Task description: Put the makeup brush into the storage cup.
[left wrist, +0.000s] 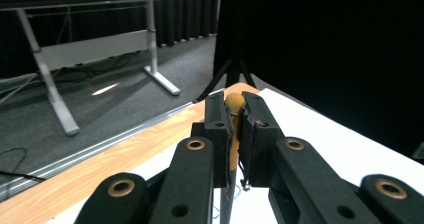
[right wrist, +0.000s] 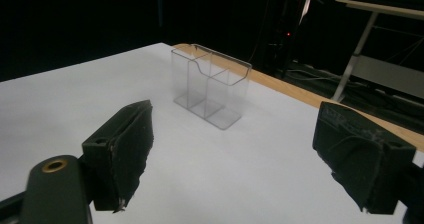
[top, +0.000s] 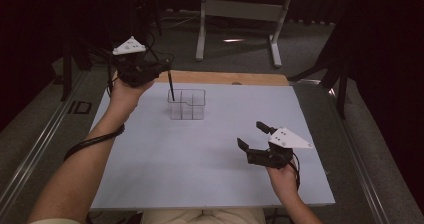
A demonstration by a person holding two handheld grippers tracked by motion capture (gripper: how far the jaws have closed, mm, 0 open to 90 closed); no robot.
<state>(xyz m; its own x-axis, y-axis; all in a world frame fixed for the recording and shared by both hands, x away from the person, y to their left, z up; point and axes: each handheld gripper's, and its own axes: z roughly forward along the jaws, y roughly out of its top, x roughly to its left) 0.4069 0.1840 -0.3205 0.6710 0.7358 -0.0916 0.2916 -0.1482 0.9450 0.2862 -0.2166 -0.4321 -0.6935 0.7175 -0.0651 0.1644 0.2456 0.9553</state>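
I see a black pen (top: 171, 86) with an orange-tan end, a clear organizer (top: 187, 104), a white table (top: 210, 169), black grippers.

The clear organiser (top: 186, 104) stands on the white table top (top: 210, 149), in its far half and a little left of the middle. The left gripper (top: 159, 70) is above the far left corner of the table, just left of the organiser and a little behind it. The pen (top: 171, 85) hangs from its jaws, almost upright, and its lower end is over the far left compartment of the organiser. The right gripper (top: 253, 135) is over the near right part of the table, well apart from the organiser, before it and to its right. Behind the table, on the floor, stands a desk frame (top: 239, 14).
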